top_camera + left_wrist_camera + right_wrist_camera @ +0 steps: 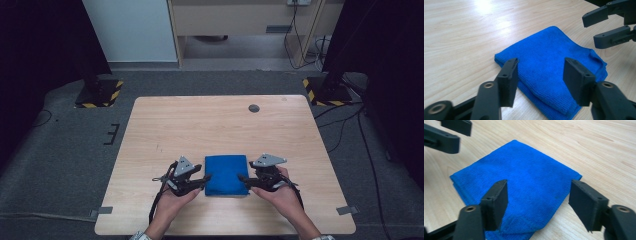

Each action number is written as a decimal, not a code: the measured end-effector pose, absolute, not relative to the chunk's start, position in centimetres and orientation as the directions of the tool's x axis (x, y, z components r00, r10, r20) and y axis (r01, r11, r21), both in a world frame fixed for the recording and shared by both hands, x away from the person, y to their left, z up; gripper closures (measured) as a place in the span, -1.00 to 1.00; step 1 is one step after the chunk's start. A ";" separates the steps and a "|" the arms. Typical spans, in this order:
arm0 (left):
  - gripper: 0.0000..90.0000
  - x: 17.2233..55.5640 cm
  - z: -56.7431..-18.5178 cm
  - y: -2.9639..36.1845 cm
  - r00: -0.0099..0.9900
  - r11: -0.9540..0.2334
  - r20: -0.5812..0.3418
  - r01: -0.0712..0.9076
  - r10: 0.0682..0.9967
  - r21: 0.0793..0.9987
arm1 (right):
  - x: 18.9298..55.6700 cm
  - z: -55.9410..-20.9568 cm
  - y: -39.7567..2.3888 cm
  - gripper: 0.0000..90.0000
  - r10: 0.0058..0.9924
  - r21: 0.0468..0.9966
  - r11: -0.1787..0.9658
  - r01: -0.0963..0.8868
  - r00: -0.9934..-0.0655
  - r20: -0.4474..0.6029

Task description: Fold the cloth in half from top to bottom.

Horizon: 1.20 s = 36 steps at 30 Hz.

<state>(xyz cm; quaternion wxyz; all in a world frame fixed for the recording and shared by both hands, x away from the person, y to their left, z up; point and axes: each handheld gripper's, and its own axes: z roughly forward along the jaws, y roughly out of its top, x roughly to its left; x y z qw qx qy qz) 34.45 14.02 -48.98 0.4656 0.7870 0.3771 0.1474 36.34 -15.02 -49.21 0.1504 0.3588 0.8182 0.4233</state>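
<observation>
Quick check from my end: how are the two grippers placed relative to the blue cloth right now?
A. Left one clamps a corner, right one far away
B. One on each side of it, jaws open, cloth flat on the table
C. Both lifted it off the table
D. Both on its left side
B: the left gripper and right gripper flank the folded cloth, which lies flat on the table, with both pairs of jaws apart and not pressing it.
</observation>
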 end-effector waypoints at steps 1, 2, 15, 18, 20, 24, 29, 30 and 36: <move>-0.07 34.5 -48.9 14.0 0.675 -0.291 -0.112 0.454 0.730 0.842 | 36.4 -49.2 -15.0 -0.34 0.721 0.802 0.380 0.461 -0.691 0.055; -0.10 34.6 -48.9 14.0 0.677 -0.298 -0.109 0.455 0.728 0.839 | 36.4 -49.2 -15.0 -0.35 0.727 0.803 0.374 0.464 -0.684 0.057; -0.67 35.7 -49.0 15.0 0.650 -0.306 -0.121 0.503 0.750 0.808 | 37.3 -49.3 -16.2 -0.67 0.760 0.795 0.333 0.507 -0.644 0.092; -0.72 35.8 -48.9 15.6 0.641 -0.301 -0.119 0.506 0.759 0.808 | 37.5 -49.2 -17.2 -0.72 0.767 0.798 0.312 0.515 -0.632 0.108; -0.75 35.9 -48.9 16.1 0.637 -0.307 -0.114 0.511 0.762 0.803 | 37.5 -49.3 -17.9 -0.75 0.777 0.799 0.299 0.522 -0.619 0.113; -0.78 36.1 -49.2 17.2 0.620 -0.316 -0.102 0.526 0.778 0.790 | 37.7 -49.6 -19.5 -0.77 0.797 0.790 0.288 0.541 -0.593 0.115; -0.78 36.5 -49.5 18.8 0.598 -0.314 -0.098 0.545 0.796 0.777 | 38.2 -50.1 -21.3 -0.79 0.819 0.774 0.272 0.571 -0.560 0.125; -0.79 36.5 -49.5 19.1 0.594 -0.315 -0.097 0.550 0.799 0.774 | 38.3 -50.2 -21.6 -0.79 0.824 0.770 0.268 0.579 -0.552 0.128; -0.79 37.2 -50.0 21.2 0.548 -0.292 -0.109 0.591 0.829 0.752 | 39.1 -50.8 -23.4 -0.78 0.849 0.750 0.238 0.617 -0.507 0.147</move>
